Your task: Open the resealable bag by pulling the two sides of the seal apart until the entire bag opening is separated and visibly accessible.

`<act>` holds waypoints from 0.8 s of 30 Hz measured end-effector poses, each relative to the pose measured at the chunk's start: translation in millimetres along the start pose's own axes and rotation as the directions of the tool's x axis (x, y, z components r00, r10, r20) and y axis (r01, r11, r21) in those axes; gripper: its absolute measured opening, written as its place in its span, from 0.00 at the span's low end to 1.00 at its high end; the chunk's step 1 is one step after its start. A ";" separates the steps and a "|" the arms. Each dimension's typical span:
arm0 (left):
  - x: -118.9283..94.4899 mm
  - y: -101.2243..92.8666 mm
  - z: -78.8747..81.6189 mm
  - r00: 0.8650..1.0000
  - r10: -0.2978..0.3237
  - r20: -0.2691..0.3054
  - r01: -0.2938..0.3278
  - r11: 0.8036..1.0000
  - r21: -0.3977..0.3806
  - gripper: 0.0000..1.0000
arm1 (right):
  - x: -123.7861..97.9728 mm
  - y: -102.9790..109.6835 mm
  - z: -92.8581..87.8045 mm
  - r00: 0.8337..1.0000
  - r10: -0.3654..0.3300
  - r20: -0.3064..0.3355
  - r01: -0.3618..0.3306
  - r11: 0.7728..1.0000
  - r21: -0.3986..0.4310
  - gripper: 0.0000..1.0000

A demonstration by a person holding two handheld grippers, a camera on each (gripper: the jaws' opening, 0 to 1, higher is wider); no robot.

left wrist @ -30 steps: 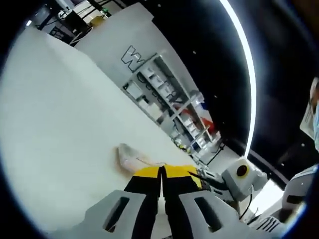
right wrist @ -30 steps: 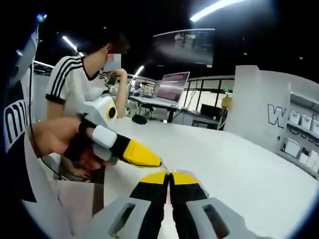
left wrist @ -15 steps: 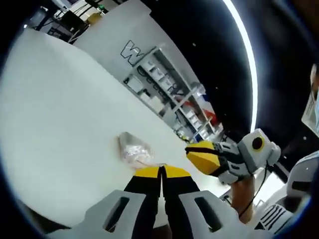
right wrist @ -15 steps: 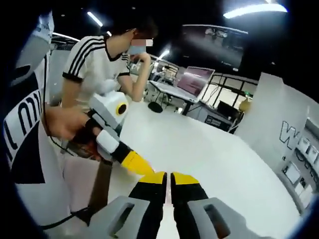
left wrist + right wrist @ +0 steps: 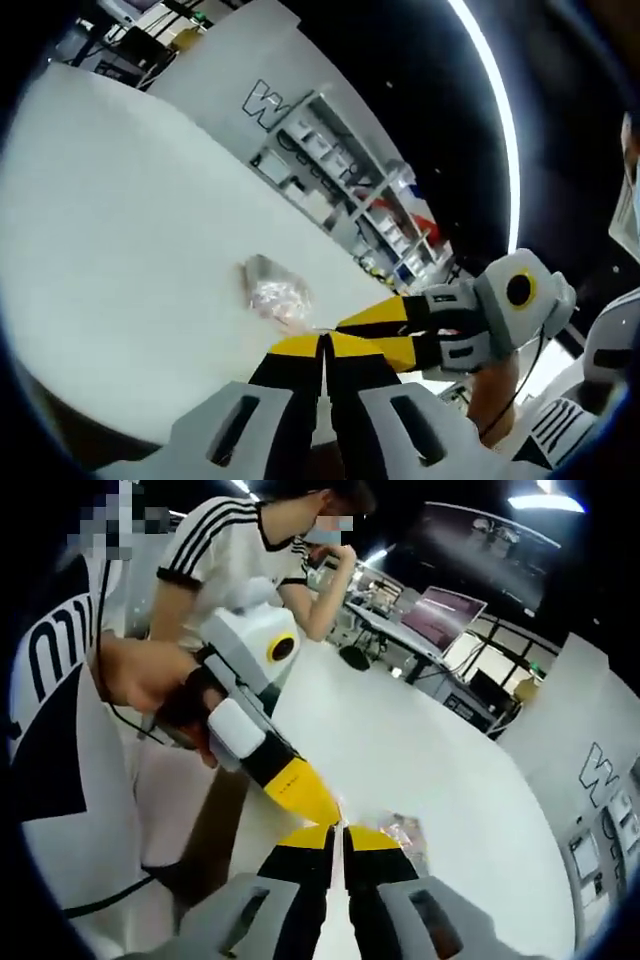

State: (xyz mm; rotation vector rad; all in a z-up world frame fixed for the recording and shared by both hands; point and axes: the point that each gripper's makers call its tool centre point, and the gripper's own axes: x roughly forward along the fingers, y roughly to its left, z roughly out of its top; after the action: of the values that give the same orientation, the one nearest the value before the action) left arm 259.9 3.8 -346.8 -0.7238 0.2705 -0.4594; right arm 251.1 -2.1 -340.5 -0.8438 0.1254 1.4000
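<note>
The right claw (image 5: 338, 833) rises from the bottom with its yellow-tipped jaws pressed together on the edge of the clear bag (image 5: 400, 830), which lies just beyond them on the white worktop (image 5: 440, 760). From the left, the left claw (image 5: 322, 813) comes in held by a hand (image 5: 150, 680), its yellow tip pinched closed right beside the right one at the bag's edge. Behind stands a person (image 5: 240, 550) in a striped white shirt, and a laptop (image 5: 445, 615) sits far across the room.
</note>
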 end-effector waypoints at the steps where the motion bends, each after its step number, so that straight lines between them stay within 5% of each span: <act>1: -0.1 0.0 -0.2 1.000 0.000 0.000 0.000 1.000 0.001 0.02 | 0.0 0.1 -0.4 1.000 0.000 -0.002 0.000 1.000 0.000 0.00; 15: -1.5 -0.4 -2.9 1.000 0.016 -0.012 -0.015 0.999 0.032 0.01 | -0.2 2.2 -0.6 1.000 -0.004 0.004 0.004 0.999 0.045 0.00; 24: -2.0 0.1 -8.0 0.999 0.020 -0.047 -0.022 0.999 -0.033 0.01 | -9.5 -12.0 11.7 0.994 -0.084 0.064 0.077 0.991 0.109 0.00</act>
State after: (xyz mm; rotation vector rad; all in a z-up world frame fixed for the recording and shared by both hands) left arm 255.1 0.2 -352.5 -0.7431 0.3301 -0.4531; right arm 255.2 -2.2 -321.7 -0.7043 0.1118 1.3329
